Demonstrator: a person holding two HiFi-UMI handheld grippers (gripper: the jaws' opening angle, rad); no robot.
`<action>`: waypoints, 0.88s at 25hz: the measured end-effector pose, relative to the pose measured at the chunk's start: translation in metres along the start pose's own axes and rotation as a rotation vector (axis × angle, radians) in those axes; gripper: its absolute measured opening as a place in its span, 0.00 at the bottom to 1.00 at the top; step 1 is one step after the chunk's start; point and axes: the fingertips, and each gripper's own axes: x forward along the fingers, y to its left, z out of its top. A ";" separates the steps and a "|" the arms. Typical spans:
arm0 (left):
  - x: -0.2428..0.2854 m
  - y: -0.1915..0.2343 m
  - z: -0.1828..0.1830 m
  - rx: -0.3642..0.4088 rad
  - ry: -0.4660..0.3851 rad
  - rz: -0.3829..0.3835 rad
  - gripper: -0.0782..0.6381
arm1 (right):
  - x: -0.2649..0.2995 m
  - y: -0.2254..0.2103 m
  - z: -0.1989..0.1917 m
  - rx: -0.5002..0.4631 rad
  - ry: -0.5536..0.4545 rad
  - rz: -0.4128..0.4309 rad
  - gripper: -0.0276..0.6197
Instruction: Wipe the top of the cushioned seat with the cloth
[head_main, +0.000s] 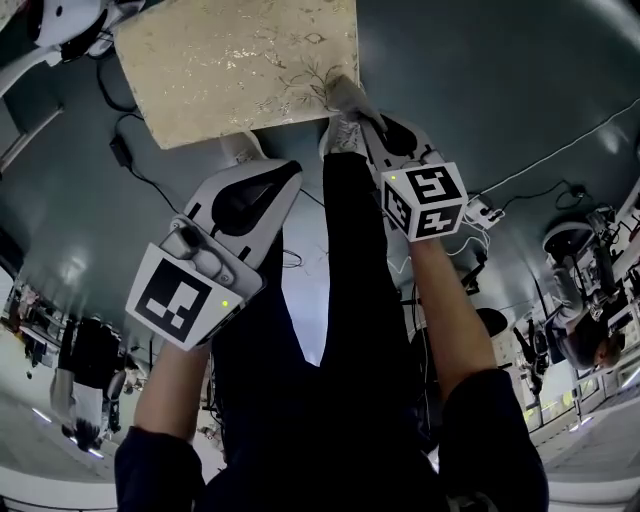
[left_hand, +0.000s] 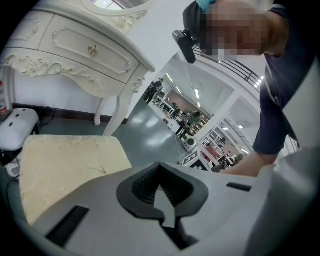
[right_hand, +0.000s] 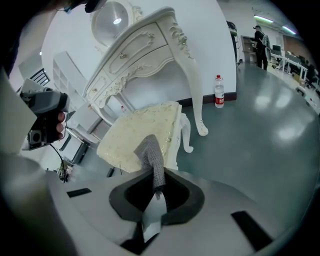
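Glossy grey-green floor (head_main: 520, 80) throughout, with a white carved dressing table (right_hand: 145, 55) in the upper left of the right gripper view. Cushioned seat (head_main: 240, 70), cream with a gold pattern, at upper centre of the head view and just below the table in both gripper views. Right gripper (right_hand: 152, 200) clenched on a grey knitted cloth (right_hand: 151, 157), with the free end of the cloth over the lower right corner of the seat in the head view; contact with the cushion not discernible. Left gripper (left_hand: 162, 202) below the seat in the head view, jaws pressed together with nothing between them. Water bottle (right_hand: 219, 91) upright on the floor, right of the table leg.
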 end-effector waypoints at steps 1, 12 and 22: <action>0.006 -0.003 0.000 0.004 0.003 -0.002 0.12 | -0.004 -0.007 -0.002 0.004 -0.004 -0.003 0.11; -0.019 -0.028 0.051 0.097 -0.069 0.045 0.12 | -0.061 0.009 0.056 -0.033 -0.116 0.015 0.11; -0.106 -0.049 0.151 0.254 -0.220 0.097 0.12 | -0.138 0.087 0.181 -0.192 -0.246 0.045 0.11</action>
